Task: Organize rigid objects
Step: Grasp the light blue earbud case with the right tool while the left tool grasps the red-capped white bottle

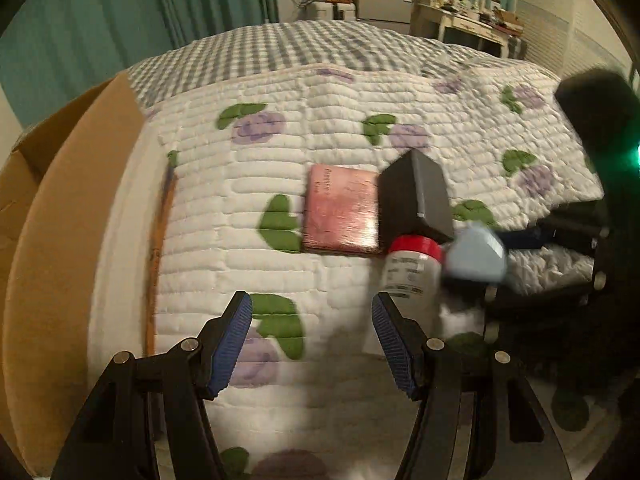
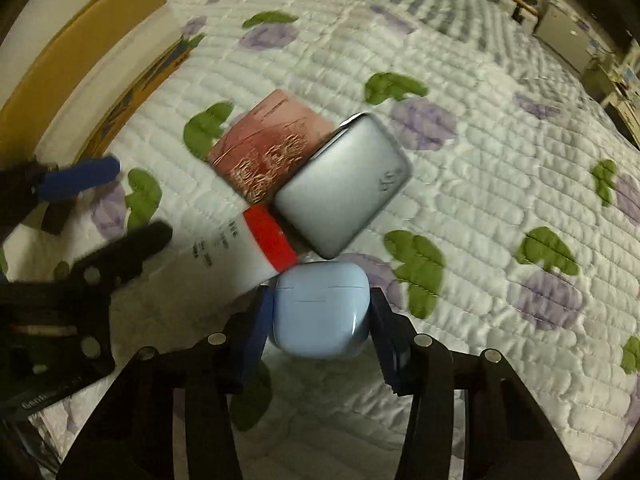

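Four small objects cluster on the quilt: a light blue case, a white bottle with a red cap, a grey box and a pink packet. At lower centre of the right wrist view, the right gripper pinches the blue case between its pads, touching the bottle's cap. Only the left wrist view shows the left gripper from behind, its jaws spread over bare quilt left of the bottle, and a cluttered desk at upper right. Both views show a cardboard box at the left edge.
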Available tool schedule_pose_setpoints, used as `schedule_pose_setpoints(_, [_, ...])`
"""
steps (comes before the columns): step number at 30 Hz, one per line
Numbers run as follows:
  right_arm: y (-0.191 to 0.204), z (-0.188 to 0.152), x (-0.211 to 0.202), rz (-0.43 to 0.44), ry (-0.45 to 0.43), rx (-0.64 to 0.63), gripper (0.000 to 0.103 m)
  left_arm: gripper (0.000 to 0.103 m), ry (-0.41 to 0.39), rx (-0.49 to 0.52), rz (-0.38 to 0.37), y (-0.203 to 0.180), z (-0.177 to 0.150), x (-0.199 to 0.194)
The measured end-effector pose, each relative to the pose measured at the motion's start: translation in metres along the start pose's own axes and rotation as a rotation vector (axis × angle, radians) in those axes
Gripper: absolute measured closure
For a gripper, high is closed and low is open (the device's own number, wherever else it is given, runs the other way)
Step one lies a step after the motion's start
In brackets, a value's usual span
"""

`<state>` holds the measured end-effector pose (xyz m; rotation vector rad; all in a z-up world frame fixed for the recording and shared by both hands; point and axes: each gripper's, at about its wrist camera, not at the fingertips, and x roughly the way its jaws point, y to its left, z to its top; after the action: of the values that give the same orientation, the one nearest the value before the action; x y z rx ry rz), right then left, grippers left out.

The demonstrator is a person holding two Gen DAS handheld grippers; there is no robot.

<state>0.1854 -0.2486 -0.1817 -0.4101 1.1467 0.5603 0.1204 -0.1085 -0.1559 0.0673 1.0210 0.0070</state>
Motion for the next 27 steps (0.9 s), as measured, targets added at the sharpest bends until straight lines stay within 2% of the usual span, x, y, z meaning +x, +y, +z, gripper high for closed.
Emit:
schedule_pose_setpoints(3, [-0.024, -0.003, -0.016, -0.073, -0.062, 0.114, 0.055, 0.038, -0.006, 0.025, -0.024, -0.01, 0.001, -0.002])
schedule_pose_setpoints(5, [-0.043, -0.007, -0.024, -0.066, -0.091, 0.201, 0.055, 0.038, -0.009, 0.051, -0.034, -0.019, 0.003, 0.0])
schedule_pose_setpoints(8, [-0.056, -0.014, -0.03, -0.048, -0.117, 0.266, 0.055, 0.038, 0.013, 0.069, -0.077, -0.031, 0.004, 0.009])
schedule_pose_setpoints(16, [-0.052, -0.016, -0.034, -0.046, -0.122, 0.269, 0.055, 0.042, 0.038, 0.11, -0.082, -0.045, 0.001, 0.036])
schedule_pose_setpoints(18, [-0.053, -0.014, -0.032, -0.046, -0.124, 0.27, 0.055, 0.062, 0.037, 0.11, -0.088, -0.044, 0.001, 0.037])
schedule_pose_setpoints(27, [-0.044, -0.015, -0.039, -0.087, -0.15, 0.234, 0.055, 0.066, 0.032, 0.095, -0.117, -0.035, -0.007, 0.02])
